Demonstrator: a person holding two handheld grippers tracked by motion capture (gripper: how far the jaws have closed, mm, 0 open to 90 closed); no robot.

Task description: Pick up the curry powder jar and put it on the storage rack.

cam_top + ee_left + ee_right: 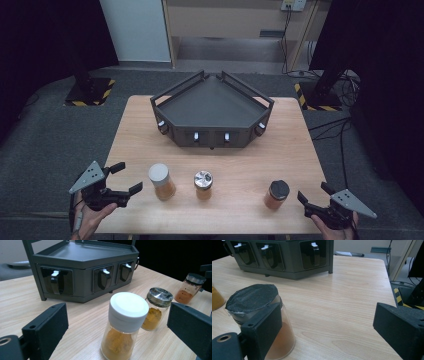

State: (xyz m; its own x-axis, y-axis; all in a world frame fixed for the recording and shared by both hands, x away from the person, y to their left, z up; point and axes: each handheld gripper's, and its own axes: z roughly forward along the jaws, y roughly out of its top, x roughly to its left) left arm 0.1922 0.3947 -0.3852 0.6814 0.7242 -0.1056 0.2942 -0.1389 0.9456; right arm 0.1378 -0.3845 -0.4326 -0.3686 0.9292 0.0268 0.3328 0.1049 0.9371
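Three spice jars stand in a row near the table's front edge: a white-lidded jar [161, 181] of orange powder, a silver-lidded jar [203, 184] and a black-lidded jar [276, 194]. My left gripper [129, 177] is open at the front left, pointing at the white-lidded jar [125, 322], which stands just ahead of the jaws and apart from them. My right gripper [313, 191] is open at the front right. In the right gripper view the black-lidded jar [254, 297] stands off to the left, partly hidden behind the left jaw, with nothing between the jaws.
A dark corner-shaped rack [212, 102] with a raised rail and several hooks on its front face [85, 267] stands at the back middle of the wooden table [280, 150]. Striped stand bases rest on the floor beyond the table's far corners.
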